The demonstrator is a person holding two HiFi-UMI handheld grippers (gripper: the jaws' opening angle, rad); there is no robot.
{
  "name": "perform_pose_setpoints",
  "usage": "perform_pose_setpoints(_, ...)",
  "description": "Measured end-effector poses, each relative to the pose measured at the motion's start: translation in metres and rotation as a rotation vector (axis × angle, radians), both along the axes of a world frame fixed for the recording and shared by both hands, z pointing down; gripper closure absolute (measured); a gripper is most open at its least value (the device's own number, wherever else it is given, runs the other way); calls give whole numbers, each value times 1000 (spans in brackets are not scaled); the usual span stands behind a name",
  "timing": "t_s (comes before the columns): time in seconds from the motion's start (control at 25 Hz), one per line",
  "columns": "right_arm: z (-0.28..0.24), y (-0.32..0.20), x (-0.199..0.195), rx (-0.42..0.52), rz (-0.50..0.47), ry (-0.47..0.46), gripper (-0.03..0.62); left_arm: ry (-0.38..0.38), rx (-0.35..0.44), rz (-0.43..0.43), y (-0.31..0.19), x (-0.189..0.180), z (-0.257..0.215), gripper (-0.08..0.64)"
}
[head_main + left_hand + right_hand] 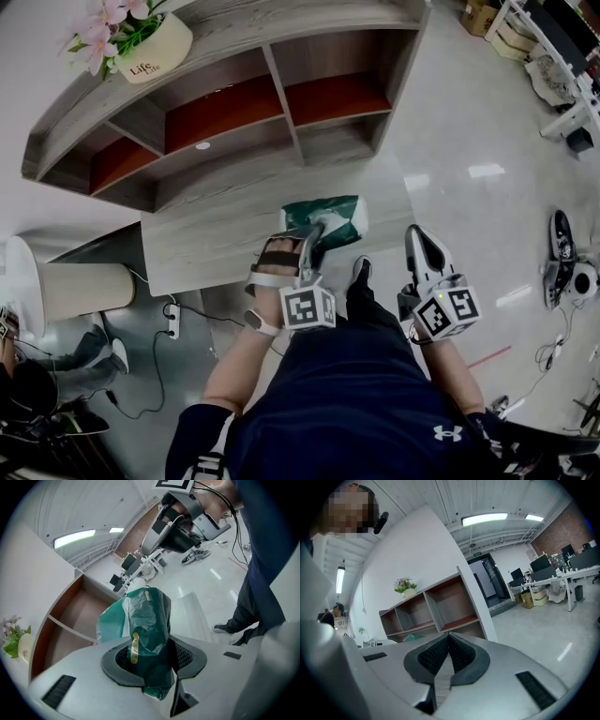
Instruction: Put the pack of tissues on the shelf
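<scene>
Left gripper [312, 239], in the head view, holds the green pack [339, 217] over the worktop [216, 225] edge, near the shelf [234, 103]. Its own view shows the jaws pinching crinkled teal plastic bearing a yellow strip [135, 648]. Right gripper [449, 638] shows its jaws pressed together, empty.

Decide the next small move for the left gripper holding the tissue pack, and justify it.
Probably carry the pack of tissues forward into an open compartment of the shelf: the left gripper is shut on it, and it hangs over the table, short of the shelf.
</scene>
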State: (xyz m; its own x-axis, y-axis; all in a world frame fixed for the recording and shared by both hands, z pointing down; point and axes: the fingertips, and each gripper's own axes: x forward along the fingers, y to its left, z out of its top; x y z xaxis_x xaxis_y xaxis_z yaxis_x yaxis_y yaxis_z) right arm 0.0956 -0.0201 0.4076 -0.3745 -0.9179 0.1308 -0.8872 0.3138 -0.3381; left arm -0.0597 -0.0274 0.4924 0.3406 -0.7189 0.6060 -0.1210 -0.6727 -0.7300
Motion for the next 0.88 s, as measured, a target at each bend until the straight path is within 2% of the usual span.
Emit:
perform_pose_setpoints(0.36, 5, -51, 27, -19, -28, -20, 583, -8, 27, -30, -66, 36, 16, 411)
perform_pose_setpoints(0.88, 25, -95, 65, -84, -21, -21, 583, -54, 21, -26, -162, 76, 77, 411)
